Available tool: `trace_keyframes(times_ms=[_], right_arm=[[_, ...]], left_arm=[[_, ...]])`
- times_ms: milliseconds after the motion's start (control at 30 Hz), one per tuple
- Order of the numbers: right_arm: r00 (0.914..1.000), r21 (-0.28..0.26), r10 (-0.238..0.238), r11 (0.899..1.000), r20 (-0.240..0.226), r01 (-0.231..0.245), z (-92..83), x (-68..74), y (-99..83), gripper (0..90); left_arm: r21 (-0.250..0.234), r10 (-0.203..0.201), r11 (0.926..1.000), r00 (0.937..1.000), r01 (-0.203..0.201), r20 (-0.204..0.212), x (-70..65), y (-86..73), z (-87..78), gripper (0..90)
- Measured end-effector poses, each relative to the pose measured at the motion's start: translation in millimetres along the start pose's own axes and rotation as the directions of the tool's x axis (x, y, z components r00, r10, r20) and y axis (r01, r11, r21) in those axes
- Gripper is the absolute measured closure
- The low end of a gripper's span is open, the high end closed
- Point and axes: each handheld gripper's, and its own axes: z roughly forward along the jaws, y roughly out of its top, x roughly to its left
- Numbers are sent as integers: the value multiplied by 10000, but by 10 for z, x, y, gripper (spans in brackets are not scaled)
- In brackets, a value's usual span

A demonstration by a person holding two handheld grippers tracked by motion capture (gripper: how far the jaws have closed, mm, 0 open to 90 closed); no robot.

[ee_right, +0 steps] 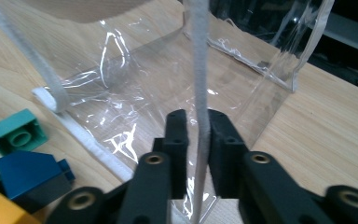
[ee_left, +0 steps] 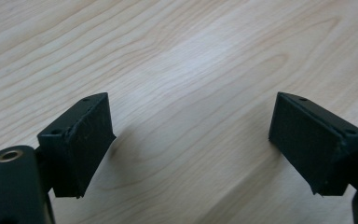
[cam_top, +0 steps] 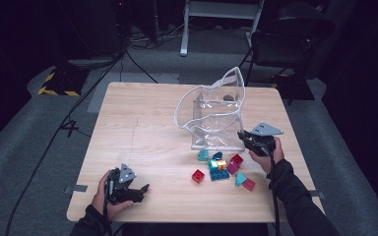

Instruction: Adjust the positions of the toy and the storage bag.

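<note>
right gripper [ee_right: 198, 135] fingers pinch the clear bag's [cam_top: 211, 110] white rim; left gripper [ee_left: 191, 140] fingers wide, holding nothing.

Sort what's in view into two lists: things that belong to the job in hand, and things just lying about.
Part of the job:
- clear plastic bag, its white rim pinched by the right gripper
- toy blocks beside the bag
- left gripper, open over bare table

Lying about:
- black chair
- floor cables
- white frame legs
</note>
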Motion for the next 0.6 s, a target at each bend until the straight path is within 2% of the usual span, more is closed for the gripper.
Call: trace_keyframes(times_ms=[67,200,433,467,600], right_arm=[[9997,-109,58,9999,-247,-60,20,-39,-18,874],[9996,-113,-16,9999,-288,13,3,-38,-23,876],[9984,-234,-101,9997,-561,88,-143,-35,-115,875],[9979,-278,-64,9996,-643,46,-206,-35,-157,876],[9981,-289,-144,9995,-593,127,-279,-24,-200,874]], left_arm=[[43,-126,9999,9999,126,-2,34,18,20,122],[50,-84,10000,10000,83,12,30,22,24,121],[28,-91,10000,10000,91,-27,22,20,24,121],[57,-68,10000,10000,69,-49,21,21,21,121],[14,-60,10000,9999,60,-88,16,20,21,121]])
